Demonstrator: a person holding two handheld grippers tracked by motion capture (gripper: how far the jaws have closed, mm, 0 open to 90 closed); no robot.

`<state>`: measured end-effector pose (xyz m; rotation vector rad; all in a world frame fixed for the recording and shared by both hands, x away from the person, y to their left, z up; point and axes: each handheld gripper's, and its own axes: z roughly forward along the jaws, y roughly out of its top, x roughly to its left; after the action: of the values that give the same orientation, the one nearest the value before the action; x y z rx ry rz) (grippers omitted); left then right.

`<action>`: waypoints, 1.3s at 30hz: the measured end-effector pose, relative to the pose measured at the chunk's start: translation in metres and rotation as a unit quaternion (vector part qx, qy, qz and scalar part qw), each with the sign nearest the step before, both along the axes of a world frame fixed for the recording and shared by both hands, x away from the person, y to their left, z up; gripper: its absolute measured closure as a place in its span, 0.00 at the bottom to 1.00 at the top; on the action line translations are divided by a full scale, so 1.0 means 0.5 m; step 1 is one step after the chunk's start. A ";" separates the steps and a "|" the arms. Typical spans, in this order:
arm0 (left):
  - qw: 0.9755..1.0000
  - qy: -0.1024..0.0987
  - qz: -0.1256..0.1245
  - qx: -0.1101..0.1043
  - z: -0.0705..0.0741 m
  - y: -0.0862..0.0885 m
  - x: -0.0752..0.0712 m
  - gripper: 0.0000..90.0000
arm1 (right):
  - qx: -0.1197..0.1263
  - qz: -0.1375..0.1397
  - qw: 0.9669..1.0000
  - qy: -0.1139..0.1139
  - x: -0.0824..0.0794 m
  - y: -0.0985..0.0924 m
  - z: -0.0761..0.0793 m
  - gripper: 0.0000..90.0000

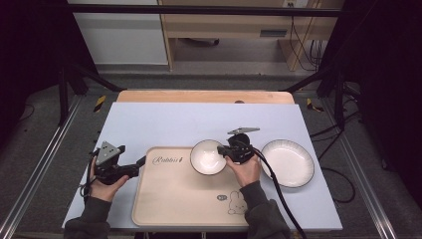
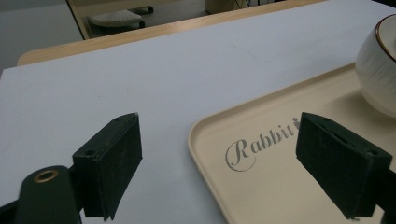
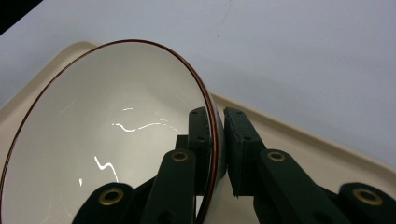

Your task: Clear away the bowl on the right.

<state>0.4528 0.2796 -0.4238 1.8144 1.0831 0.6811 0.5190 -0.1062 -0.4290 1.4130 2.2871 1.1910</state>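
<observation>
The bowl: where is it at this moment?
In the high view the bowl is over the tray's far edge, gripped at its rim by the right gripper.

My table under a pale sheet, with the tray and plate on it

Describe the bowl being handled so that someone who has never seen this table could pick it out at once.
On the pale blue mat sits a beige tray printed with "Rabbit" and a cartoon rabbit. Over its far right corner is the bowl, white, deep, with a thin dark-brown rim, pinched at its right edge by the right gripper. The plate lying on the mat to its right is wider and shallow, and nothing holds it.
</observation>
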 end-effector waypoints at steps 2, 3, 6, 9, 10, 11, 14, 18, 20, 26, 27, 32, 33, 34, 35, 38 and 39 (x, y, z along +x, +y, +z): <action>1.000 0.000 0.000 0.000 0.000 0.000 0.000 0.15 | -0.001 0.000 1.000 0.004 0.001 0.003 -0.004 0.90; 1.000 0.000 0.000 0.000 0.000 0.000 0.000 0.15 | -0.003 0.002 1.000 0.003 0.002 0.004 -0.006 0.90; 1.000 0.000 -0.001 0.000 0.000 0.000 0.000 0.15 | -0.001 0.001 1.000 0.011 0.002 0.008 -0.010 0.90; 1.000 -0.001 0.000 -0.001 0.000 0.000 0.000 0.15 | -0.003 0.004 1.000 0.014 0.004 0.011 -0.015 0.90; 1.000 -0.001 0.000 -0.001 0.001 0.000 0.000 0.15 | -0.006 0.006 1.000 0.012 0.005 0.012 -0.017 0.90; 1.000 -0.001 0.000 -0.001 0.001 0.000 0.000 0.15 | -0.007 0.005 1.000 0.014 0.005 0.013 -0.019 0.90; 1.000 -0.001 0.000 0.000 0.000 0.000 0.000 0.15 | -0.008 0.005 1.000 0.020 0.006 0.016 -0.023 0.90; 1.000 -0.001 0.000 0.000 0.000 0.000 0.000 0.15 | -0.007 0.004 1.000 0.027 0.008 0.017 -0.026 0.90; 1.000 -0.001 0.000 0.000 0.000 0.000 0.000 0.15 | -0.007 0.003 1.000 0.030 0.009 0.017 -0.027 0.90; 1.000 0.000 0.000 0.000 0.000 0.000 0.000 0.15 | -0.006 0.004 0.999 0.036 0.014 0.014 -0.031 0.90; 1.000 -0.001 0.000 0.000 0.000 0.000 0.000 0.15 | -0.006 0.004 0.999 0.036 0.015 0.014 -0.031 0.90; 1.000 0.000 0.000 0.000 0.000 0.000 0.000 0.15 | -0.009 0.003 0.999 0.036 0.017 0.014 -0.035 0.91; 1.000 0.000 0.000 0.000 0.000 0.000 0.000 0.15 | -0.011 0.002 0.999 0.037 0.018 0.014 -0.036 0.91; 1.000 0.000 0.000 0.000 0.000 -0.001 0.000 0.15 | -0.012 0.001 0.999 0.038 0.018 0.015 -0.037 0.91; 1.000 0.000 0.000 0.000 0.000 -0.001 0.000 0.15 | -0.013 0.000 0.999 0.038 0.019 0.015 -0.038 0.91; 1.000 0.001 0.000 0.001 0.000 -0.001 0.000 0.15 | -0.014 0.003 0.999 0.036 0.021 0.014 -0.041 0.91; 1.000 0.001 0.000 0.001 -0.001 -0.001 0.000 0.15 | -0.014 0.003 0.999 0.036 0.021 0.013 -0.041 0.91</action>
<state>0.4529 0.2793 -0.4241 1.8169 1.0831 0.6802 0.5297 -0.0995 -0.4494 1.4624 2.3477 1.1226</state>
